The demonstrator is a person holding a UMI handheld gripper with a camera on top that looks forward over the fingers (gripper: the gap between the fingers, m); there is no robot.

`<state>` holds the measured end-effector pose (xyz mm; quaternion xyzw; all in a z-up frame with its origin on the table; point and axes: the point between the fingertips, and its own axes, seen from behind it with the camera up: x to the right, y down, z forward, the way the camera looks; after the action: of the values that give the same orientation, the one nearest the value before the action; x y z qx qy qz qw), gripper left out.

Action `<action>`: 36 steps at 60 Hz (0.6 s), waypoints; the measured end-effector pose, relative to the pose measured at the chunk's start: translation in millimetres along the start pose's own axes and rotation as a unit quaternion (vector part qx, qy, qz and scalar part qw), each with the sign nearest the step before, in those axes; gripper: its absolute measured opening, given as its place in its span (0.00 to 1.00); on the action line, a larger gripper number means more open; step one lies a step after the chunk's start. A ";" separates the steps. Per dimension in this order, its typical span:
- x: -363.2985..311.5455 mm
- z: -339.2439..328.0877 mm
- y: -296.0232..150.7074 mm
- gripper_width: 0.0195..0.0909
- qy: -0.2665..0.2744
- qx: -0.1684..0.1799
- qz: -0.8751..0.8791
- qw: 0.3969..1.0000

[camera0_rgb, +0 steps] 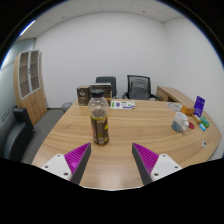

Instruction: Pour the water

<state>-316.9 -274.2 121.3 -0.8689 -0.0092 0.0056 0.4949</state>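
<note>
A clear bottle [98,121] with amber liquid and a label stands upright on the wooden table [120,135]. It is just ahead of my gripper [112,160], a little toward the left finger. The two fingers [76,158] with their purple pads are spread wide apart, and only bare tabletop lies between them. The gripper is open and touches nothing.
At the table's right end are a white container [181,122], a purple box [199,104] and small green items [203,125]. Papers [122,104] and a brown box [84,95] lie at the far side. Black chairs [139,87] and a wooden cabinet [32,85] stand beyond.
</note>
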 end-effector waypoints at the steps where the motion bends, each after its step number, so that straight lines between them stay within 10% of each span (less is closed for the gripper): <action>1: -5.3 6.9 -2.5 0.92 0.001 0.004 0.001 1.000; 19: -40.1 136.3 -39.9 0.90 0.017 0.059 0.013 0.998; 30: -49.2 174.7 -41.4 0.48 0.000 0.068 0.007 0.998; 36: -49.8 180.5 -46.4 0.41 -0.007 0.086 -0.007 0.996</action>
<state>-370.5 -96.4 69.2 -0.8229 -0.0177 0.0089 0.5678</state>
